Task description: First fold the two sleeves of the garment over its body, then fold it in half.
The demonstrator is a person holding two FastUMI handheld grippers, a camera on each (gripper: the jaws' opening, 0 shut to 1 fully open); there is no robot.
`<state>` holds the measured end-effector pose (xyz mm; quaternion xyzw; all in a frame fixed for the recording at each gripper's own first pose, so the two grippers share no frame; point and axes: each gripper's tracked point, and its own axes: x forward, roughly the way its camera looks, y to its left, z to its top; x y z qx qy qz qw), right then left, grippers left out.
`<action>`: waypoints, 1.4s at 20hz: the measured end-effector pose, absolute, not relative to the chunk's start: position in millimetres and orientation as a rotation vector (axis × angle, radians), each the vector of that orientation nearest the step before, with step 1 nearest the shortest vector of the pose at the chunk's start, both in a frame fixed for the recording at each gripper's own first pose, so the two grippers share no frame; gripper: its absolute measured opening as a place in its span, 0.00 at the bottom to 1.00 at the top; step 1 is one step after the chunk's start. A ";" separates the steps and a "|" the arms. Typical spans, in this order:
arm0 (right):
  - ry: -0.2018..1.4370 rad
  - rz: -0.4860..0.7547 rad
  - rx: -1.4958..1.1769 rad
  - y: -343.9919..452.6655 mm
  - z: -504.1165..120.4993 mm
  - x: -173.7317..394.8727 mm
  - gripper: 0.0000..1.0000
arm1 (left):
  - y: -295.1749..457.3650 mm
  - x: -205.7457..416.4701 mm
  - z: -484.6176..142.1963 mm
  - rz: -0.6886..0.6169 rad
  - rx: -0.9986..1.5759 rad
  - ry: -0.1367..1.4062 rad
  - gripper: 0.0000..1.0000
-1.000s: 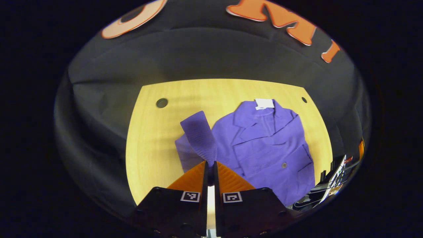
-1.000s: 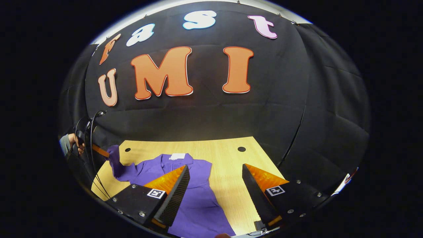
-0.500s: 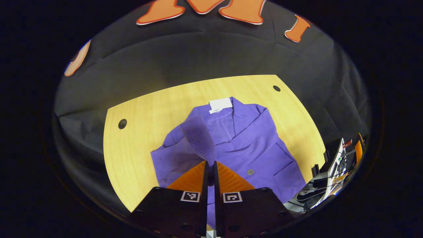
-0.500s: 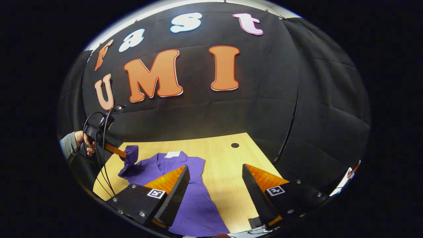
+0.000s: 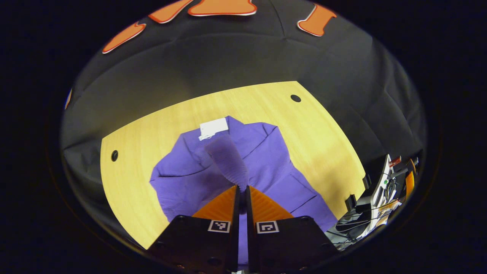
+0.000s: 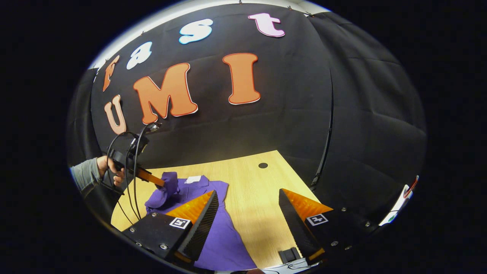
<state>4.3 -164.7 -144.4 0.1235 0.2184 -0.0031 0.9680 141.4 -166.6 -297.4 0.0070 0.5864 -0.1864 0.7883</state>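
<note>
A purple jacket (image 5: 266, 160) with a white neck label (image 5: 213, 128) lies spread on the wooden table (image 5: 312, 129). My left gripper (image 5: 242, 187) is shut on the end of one sleeve (image 5: 230, 160), holding it lifted over the jacket's body. In the right gripper view that same gripper (image 6: 161, 184) hangs above the jacket (image 6: 220, 243) near its collar, the sleeve (image 6: 167, 188) draped below it, held by a hand (image 6: 110, 169). My right gripper (image 6: 249, 198) stands open above the table, to the right of the jacket, with nothing between its fingers.
The table has round cable holes (image 5: 295, 98) (image 5: 114, 155) near its far corners. Black cloth walls close in behind and to the sides. Cables and small devices (image 5: 380, 194) sit past the table's right edge.
My left gripper has carried the lifted sleeve from beside the jacket's left edge to over the middle of its body. The right gripper has stayed open and drifted slightly.
</note>
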 end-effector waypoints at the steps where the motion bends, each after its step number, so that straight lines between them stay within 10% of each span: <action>1: 0.445 0.000 0.253 -165.5 -147.6 5.7 0.95 | -173.3 143.2 -306.3 -0.393 0.026 1.267 0.11; 8: 0.458 0.067 0.240 -168.7 -155.0 5.7 0.95 | -223.4 150.9 -322.4 -0.374 -0.008 1.178 0.23; 12: 0.475 0.103 0.229 -167.3 -163.6 7.3 0.95 | -226.9 146.9 -307.3 -0.350 -0.011 1.094 0.85; 28: 0.371 0.240 0.166 -117.1 -157.3 16.7 0.95 | -93.8 56.9 -164.0 -0.026 -0.091 0.555 0.96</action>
